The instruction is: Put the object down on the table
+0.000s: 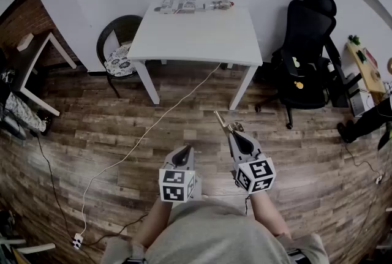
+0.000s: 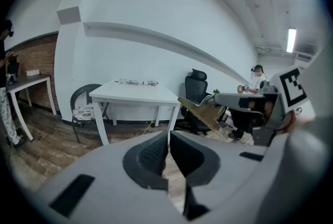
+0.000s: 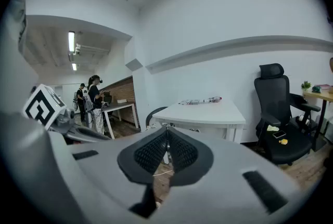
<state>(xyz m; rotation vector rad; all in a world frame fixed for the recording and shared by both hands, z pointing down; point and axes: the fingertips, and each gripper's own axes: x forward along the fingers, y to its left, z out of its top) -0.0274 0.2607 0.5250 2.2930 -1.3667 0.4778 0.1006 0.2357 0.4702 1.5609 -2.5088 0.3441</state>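
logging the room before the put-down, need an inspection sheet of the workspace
surface: white table, mostly bare, some way ahead
job's things: thin tan object, held in the right gripper
clutter: printed paper and a bottle-like item at the table's far edge
grippers: right shut on the object; left gripper shut, empty
cables: white cable across the floor to a power strip
surroundings: black office chair, round chair, wood floor

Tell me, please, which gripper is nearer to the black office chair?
Right. The black office chair stands ahead and to the right of the right gripper; the left gripper is farther left, beside it.
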